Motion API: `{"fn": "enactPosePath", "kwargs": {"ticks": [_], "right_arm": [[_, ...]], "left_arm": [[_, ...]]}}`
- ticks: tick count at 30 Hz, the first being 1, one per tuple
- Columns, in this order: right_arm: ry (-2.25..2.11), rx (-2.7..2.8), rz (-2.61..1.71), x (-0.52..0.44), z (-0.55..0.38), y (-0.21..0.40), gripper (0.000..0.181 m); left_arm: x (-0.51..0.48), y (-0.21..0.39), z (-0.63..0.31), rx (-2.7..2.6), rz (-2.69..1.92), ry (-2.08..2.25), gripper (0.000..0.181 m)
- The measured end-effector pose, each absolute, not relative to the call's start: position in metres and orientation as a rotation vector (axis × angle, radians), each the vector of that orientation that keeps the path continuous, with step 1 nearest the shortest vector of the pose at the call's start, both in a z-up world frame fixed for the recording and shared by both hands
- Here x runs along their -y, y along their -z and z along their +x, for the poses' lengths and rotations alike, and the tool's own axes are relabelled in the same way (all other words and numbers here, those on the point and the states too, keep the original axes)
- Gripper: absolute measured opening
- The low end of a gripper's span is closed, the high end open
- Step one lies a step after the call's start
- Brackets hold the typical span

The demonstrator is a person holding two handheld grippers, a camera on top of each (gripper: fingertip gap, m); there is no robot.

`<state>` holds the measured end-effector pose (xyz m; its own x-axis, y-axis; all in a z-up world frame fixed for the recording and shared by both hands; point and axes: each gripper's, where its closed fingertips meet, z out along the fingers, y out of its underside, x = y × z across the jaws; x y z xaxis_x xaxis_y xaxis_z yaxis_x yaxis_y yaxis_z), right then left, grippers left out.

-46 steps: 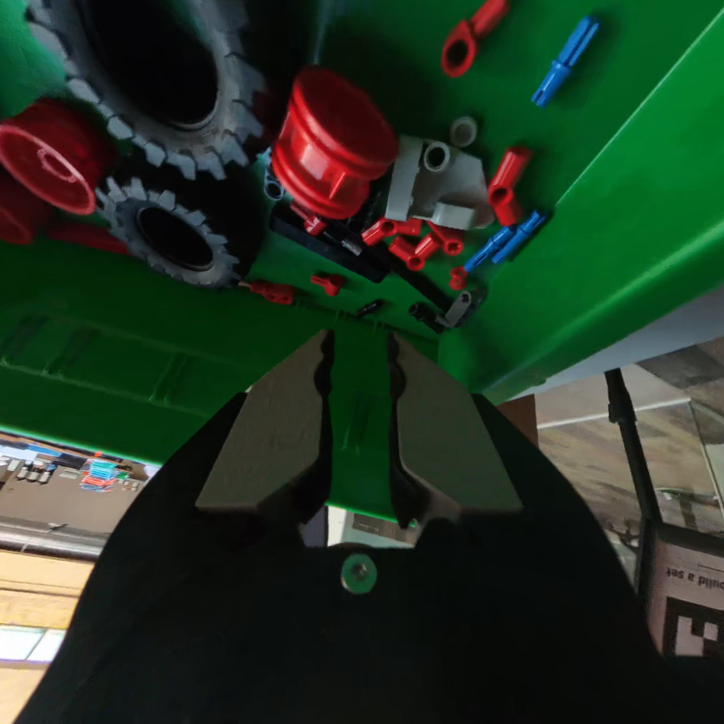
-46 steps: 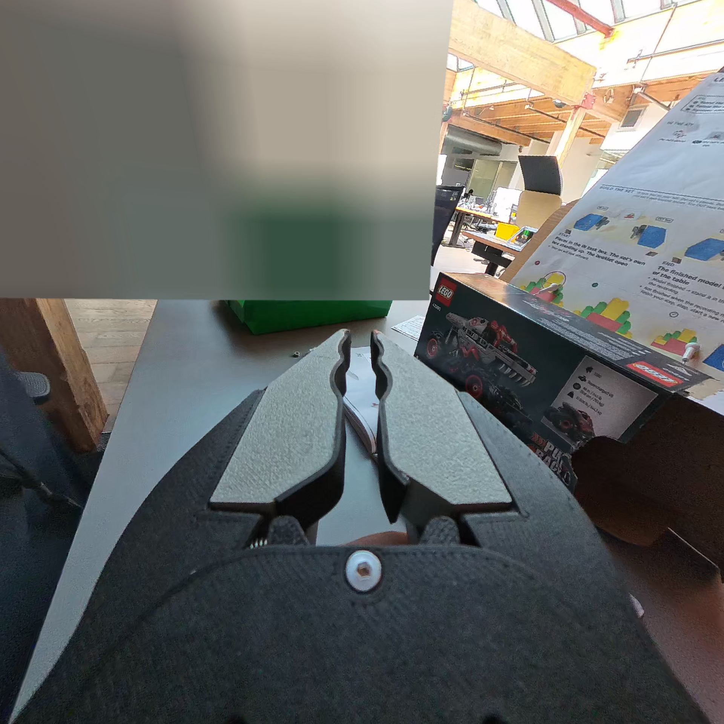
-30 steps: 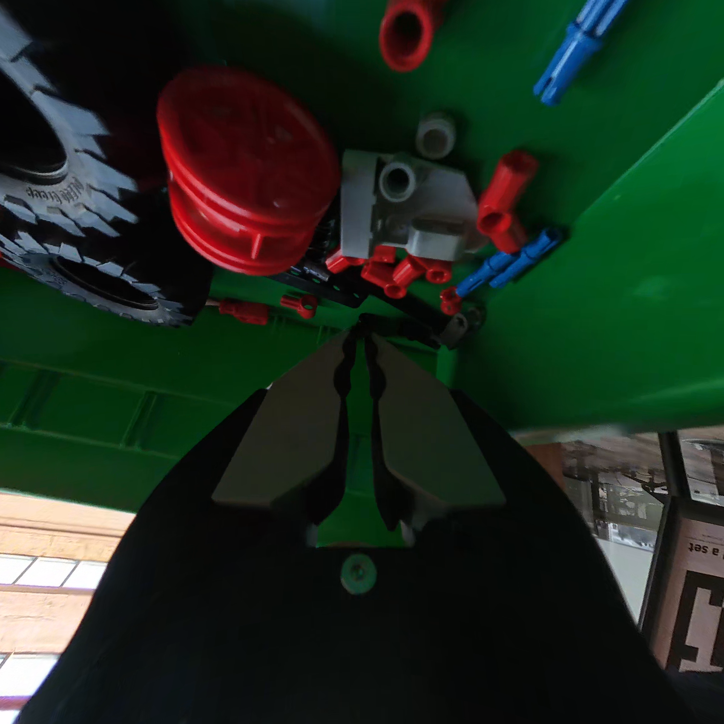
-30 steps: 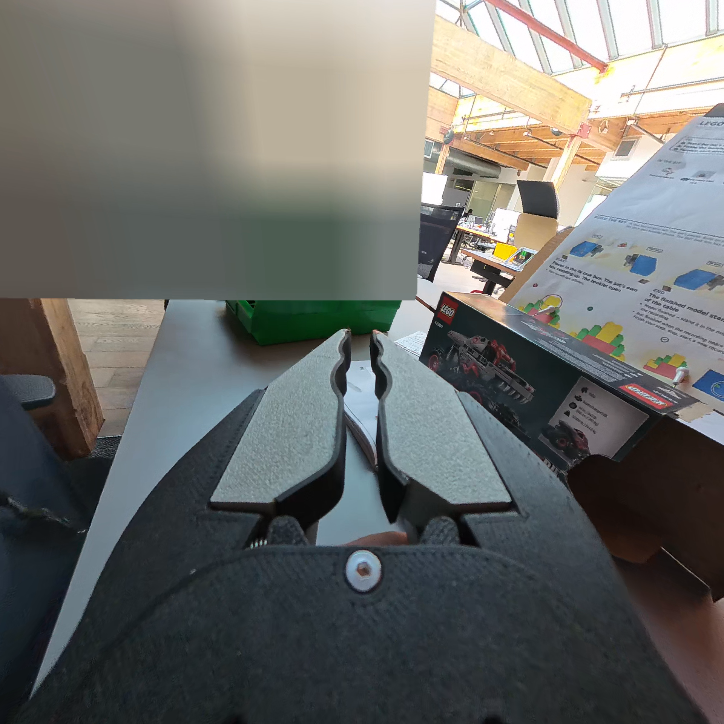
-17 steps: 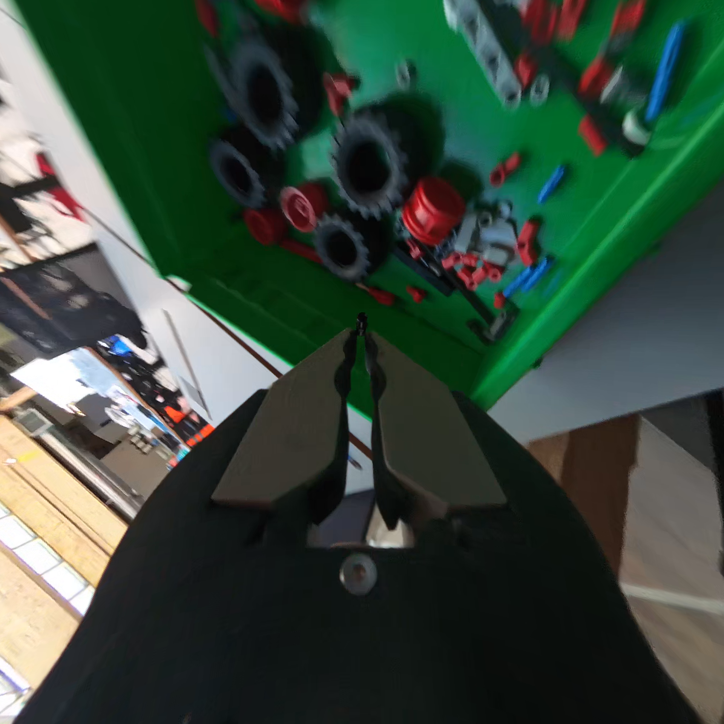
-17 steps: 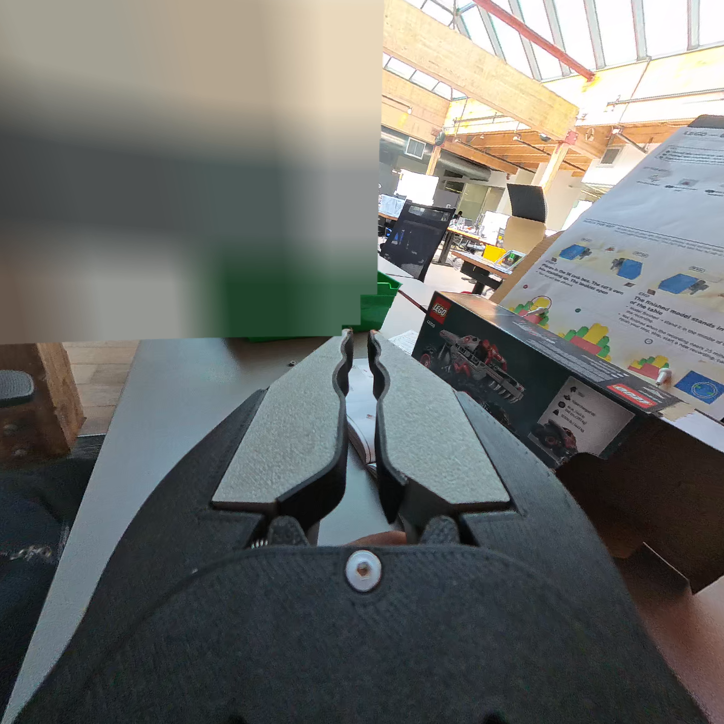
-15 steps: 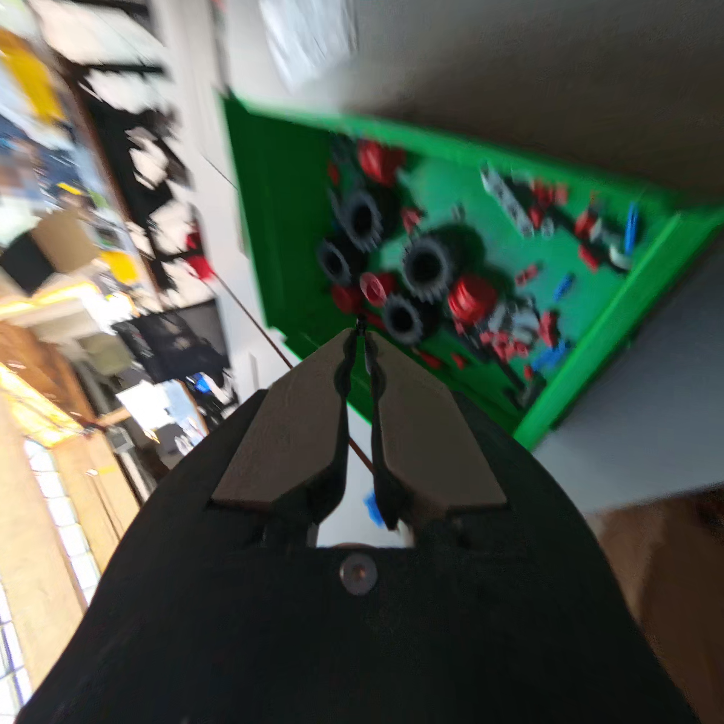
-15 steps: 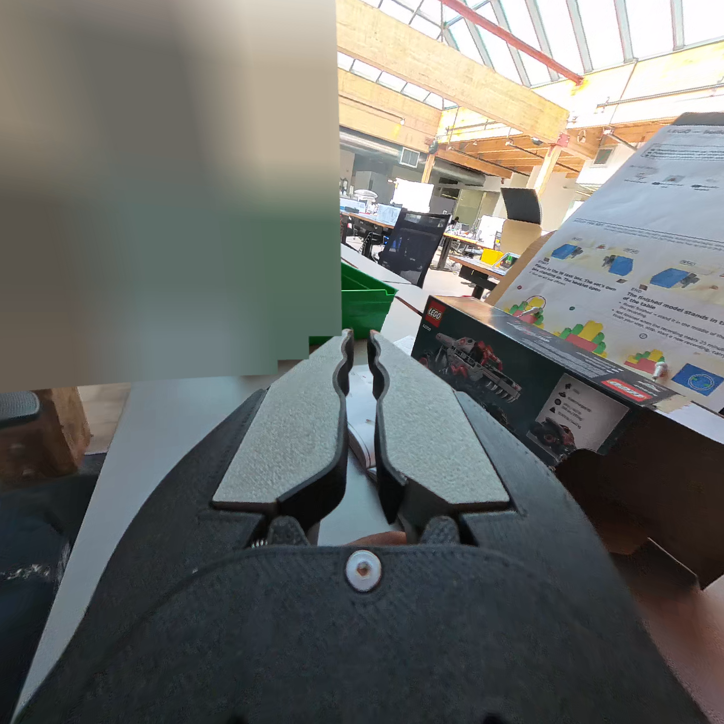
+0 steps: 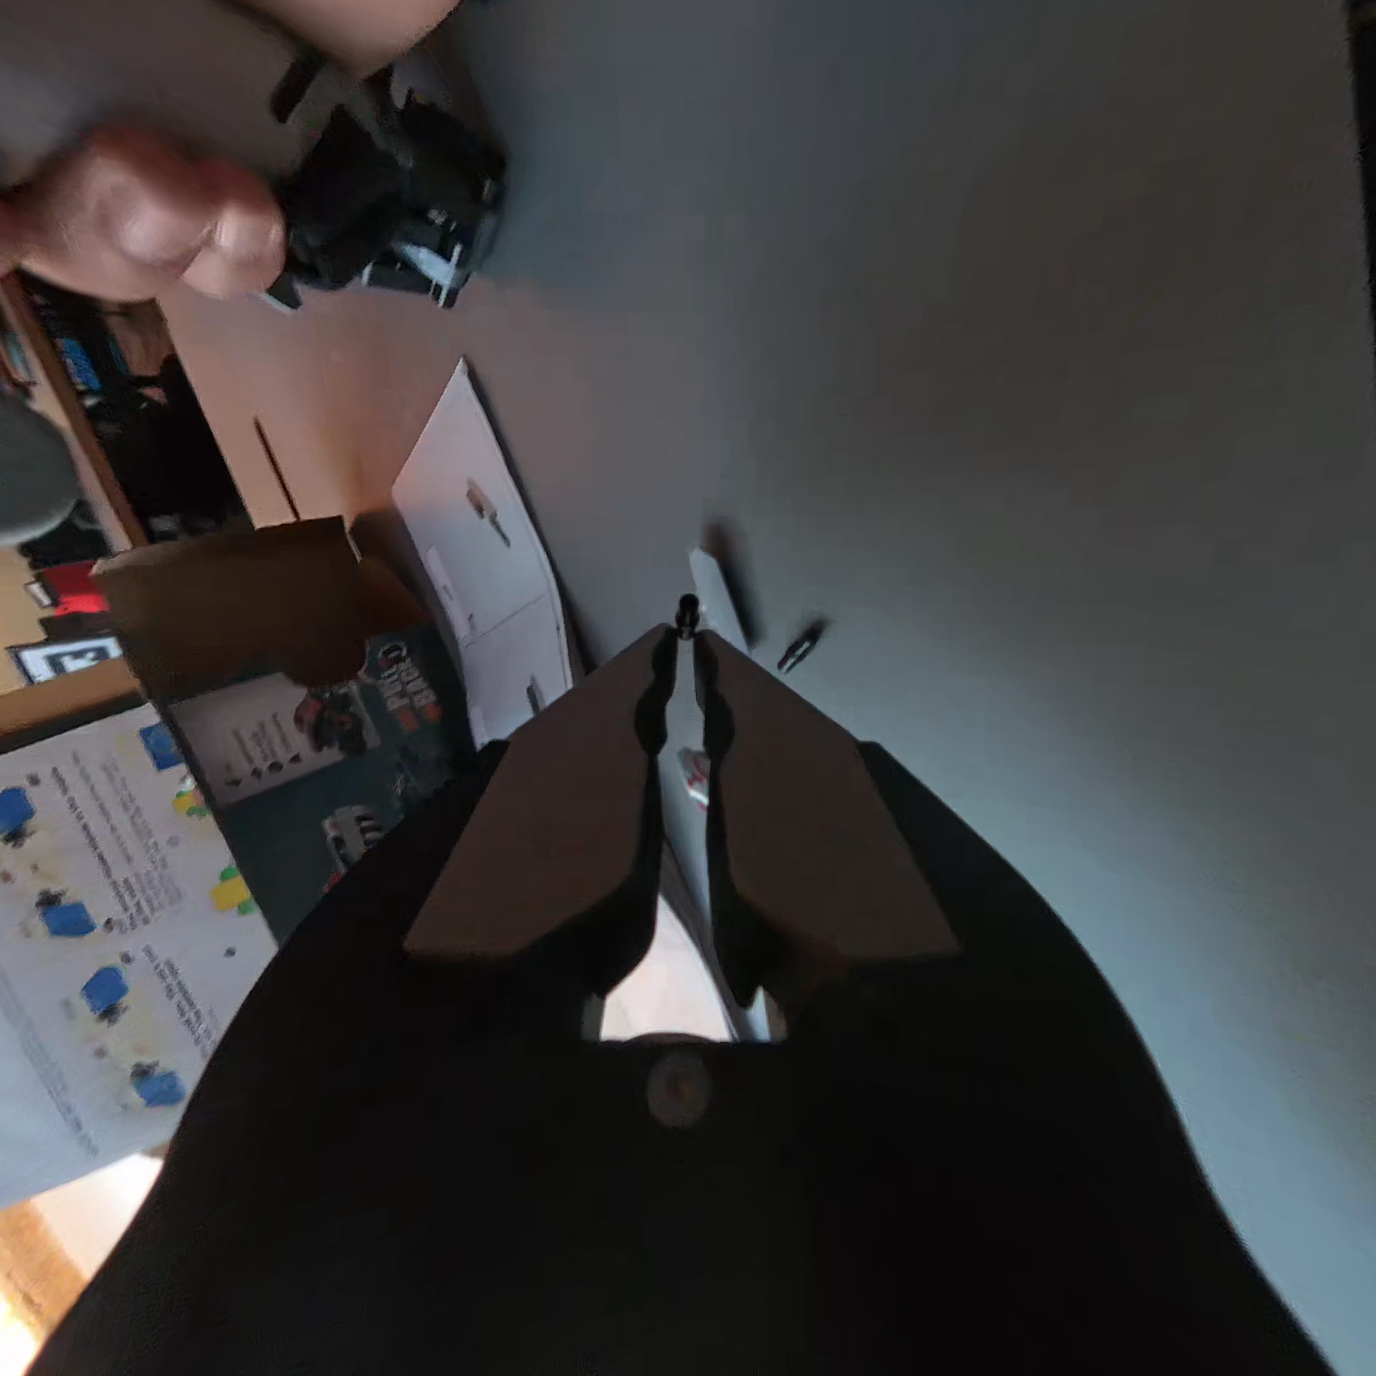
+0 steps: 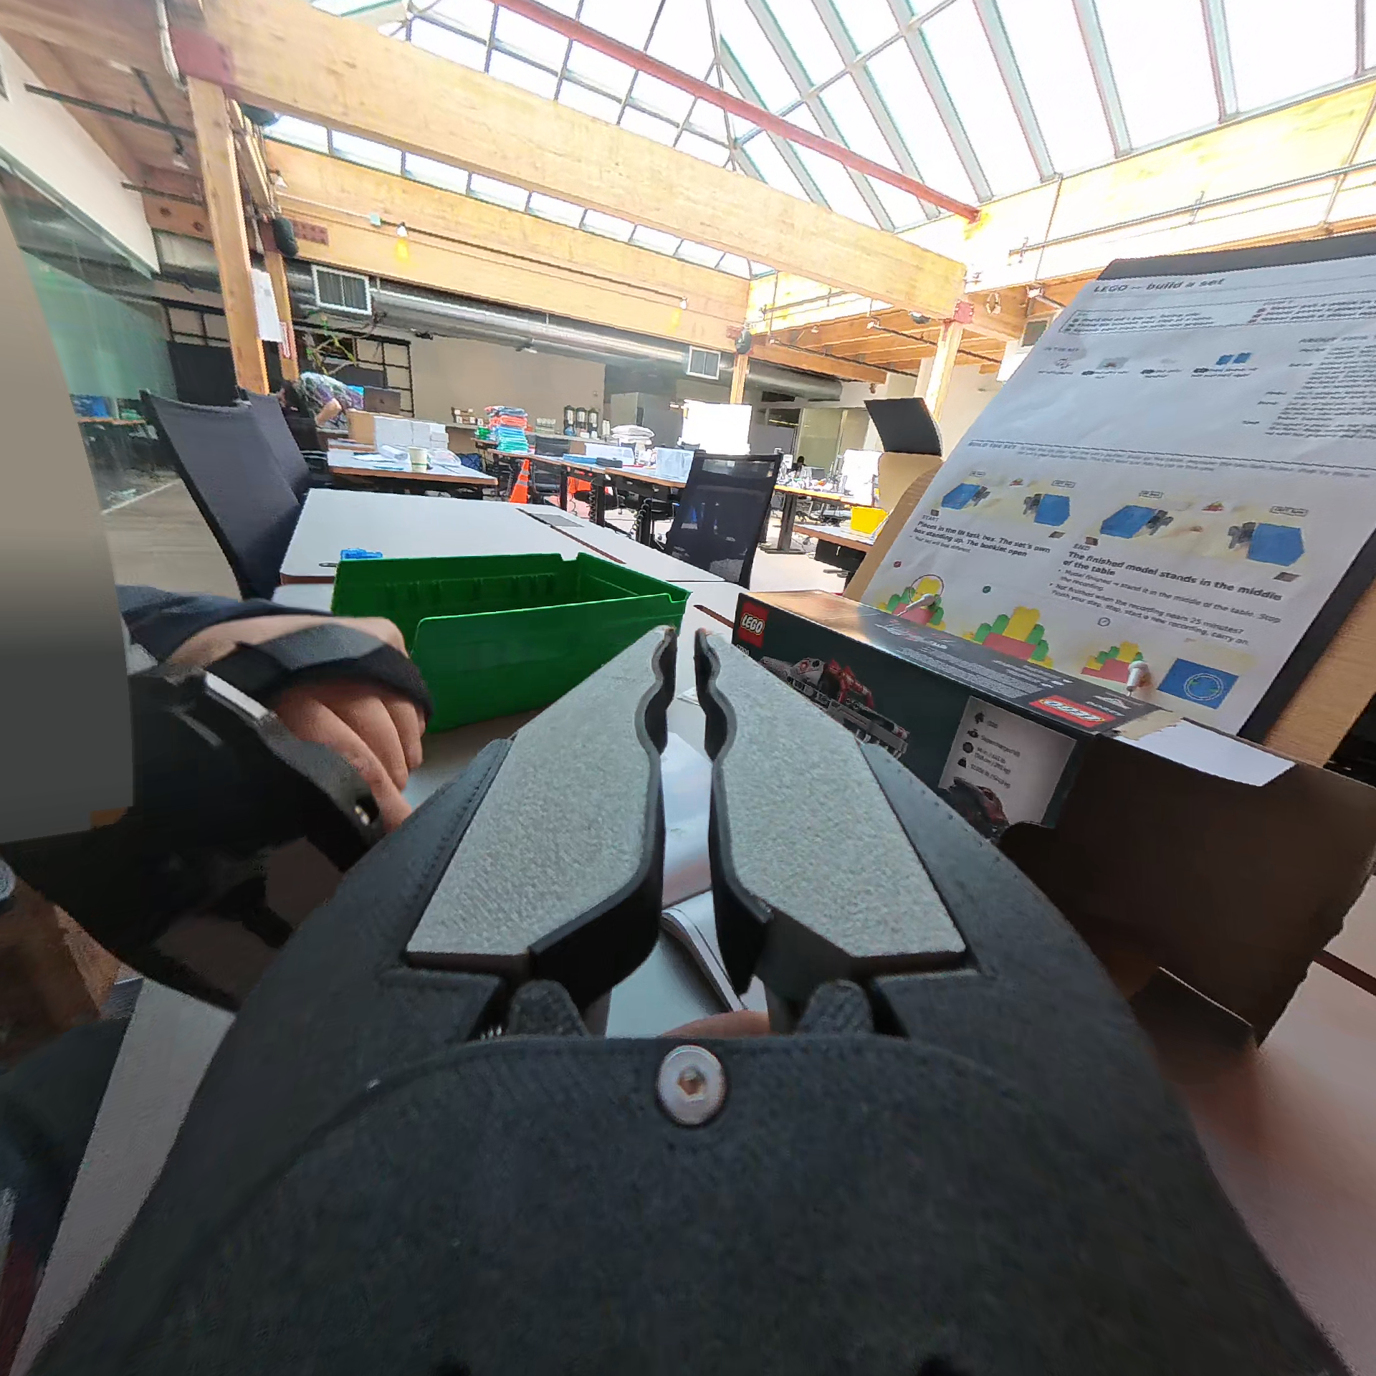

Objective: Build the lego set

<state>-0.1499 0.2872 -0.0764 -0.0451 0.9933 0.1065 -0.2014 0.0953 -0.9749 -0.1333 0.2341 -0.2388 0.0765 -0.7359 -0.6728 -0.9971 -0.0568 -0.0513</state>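
Observation:
My left gripper (image 9: 685, 633) is shut on a small black pin (image 9: 685, 615), whose end sticks out past the fingertips. It hangs over the grey table (image 9: 1042, 447), close to the white instruction booklet (image 9: 484, 566). My right gripper (image 10: 685, 640) is held above the booklet (image 10: 681, 774), its jaws almost together with nothing between them. It also shows blurred in the left wrist view (image 9: 387, 193), held by a hand (image 9: 134, 216). The green parts bin (image 10: 521, 640) stands on the table behind the left hand (image 10: 342, 715).
The dark set box (image 10: 893, 692) lies to the right of the booklet, and it also shows in the left wrist view (image 9: 327, 744). A printed sheet on a board (image 10: 1154, 521) leans behind it. A small dark piece (image 9: 800, 651) and a white slip (image 9: 718, 596) lie on the table. Spacing between my two grippers at the tips: around 15 cm.
My left gripper closed on the black pin in the green bin, lifted it out and swung over to the table by the booklet. My right gripper tilted upward slightly.

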Motion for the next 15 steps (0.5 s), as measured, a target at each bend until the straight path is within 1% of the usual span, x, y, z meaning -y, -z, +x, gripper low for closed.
{"fn": "enactPosePath", "kwargs": {"ticks": [6, 10, 15], "right_arm": [[-1.298, 1.144, -0.959, -0.285, -0.148, 0.073, 0.001], [-1.291, 1.162, -0.946, -0.281, -0.149, 0.073, 0.001], [-1.284, 1.172, -0.968, -0.282, -0.151, 0.076, 0.001]], "left_arm": [[-0.235, 0.267, -0.121, -1.782, -1.949, -0.51, 0.001], [-0.235, 0.272, -0.119, -1.792, -1.967, -0.414, 0.005], [-0.243, 0.269, -0.128, -1.75, -1.973, -0.379, 0.015]]}}
